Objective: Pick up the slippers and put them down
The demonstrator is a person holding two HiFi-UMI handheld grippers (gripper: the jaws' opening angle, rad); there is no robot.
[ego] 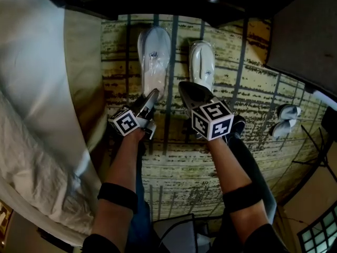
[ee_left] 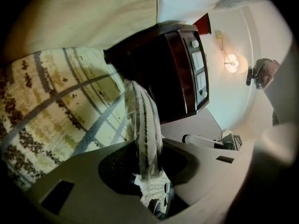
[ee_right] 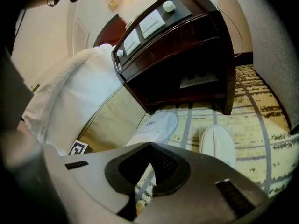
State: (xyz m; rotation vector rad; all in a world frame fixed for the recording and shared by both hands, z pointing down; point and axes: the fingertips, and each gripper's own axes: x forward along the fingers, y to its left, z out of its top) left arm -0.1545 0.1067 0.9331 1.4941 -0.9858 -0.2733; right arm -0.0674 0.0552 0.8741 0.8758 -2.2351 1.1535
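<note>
Two white slippers lie side by side on the patterned carpet (ego: 253, 88) in front of a dark nightstand. The left slipper (ego: 154, 62) is in clear plastic wrap, and my left gripper (ego: 152, 95) is shut on its near end. In the left gripper view this slipper (ee_left: 144, 120) runs edge-on out from between the jaws. The right slipper (ego: 202, 61) rests flat on the carpet. My right gripper (ego: 182, 86) is shut and holds nothing, its tip between the two slippers near their heels. The right gripper view shows both the wrapped slipper (ee_right: 156, 126) and the other slipper (ee_right: 217, 143) beyond its shut jaws.
A dark wooden nightstand (ee_right: 182, 55) stands just past the slippers' toes. A bed with white linen (ego: 37, 88) fills the left side. Another pair of white slippers (ego: 284, 120) sits on the carpet at the right. A wall lamp (ee_left: 231, 63) glows behind.
</note>
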